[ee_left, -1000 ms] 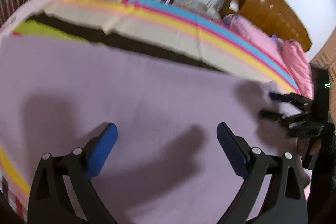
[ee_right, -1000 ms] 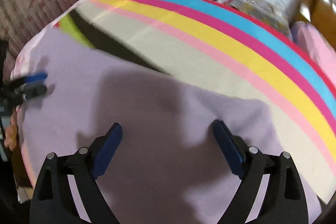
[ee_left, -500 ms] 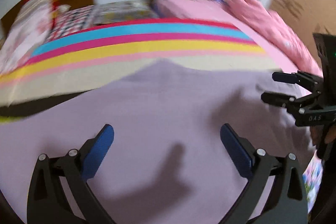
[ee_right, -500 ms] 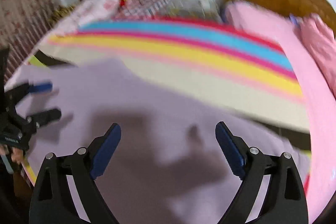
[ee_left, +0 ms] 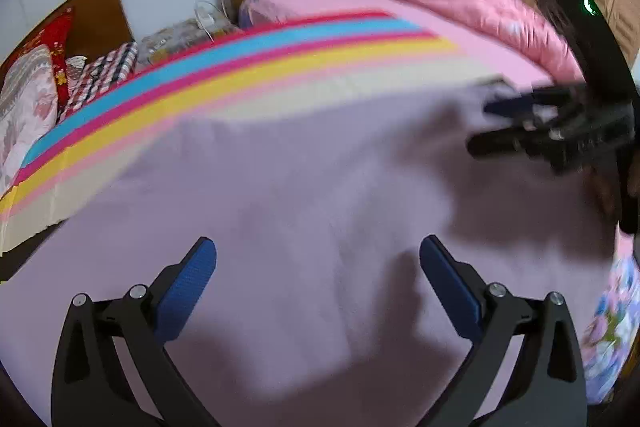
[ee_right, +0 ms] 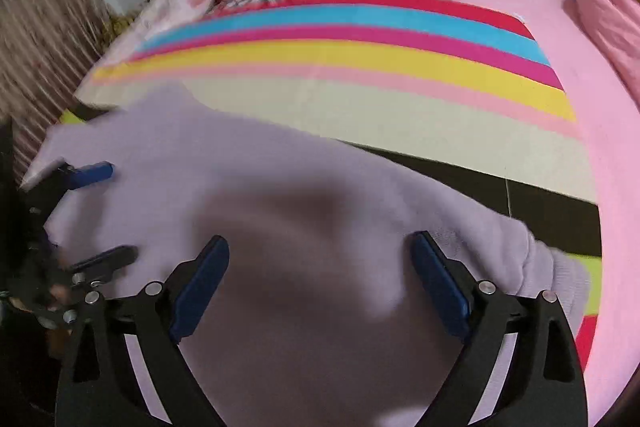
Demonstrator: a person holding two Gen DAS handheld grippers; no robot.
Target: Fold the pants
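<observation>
While both tongs hover spread and empty, the lilac pants (ee_left: 304, 195) lie beneath the left gripper (ee_left: 318, 279) and right gripper (ee_right: 320, 279); each should pinch an edge cleanly before lifting.

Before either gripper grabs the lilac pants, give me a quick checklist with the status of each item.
1. Left gripper open, nothing between its blue pads: ok.
2. Right gripper open and empty: ok.
3. Soft lilac fleece pants spread on the rainbow-striped sheet: ok.
4. Ribbed cuff of the pants in view: ok.
5. Pants lying smooth: cannot tell, both views are blurred.
6. Pants already folded: cannot tell.
</observation>
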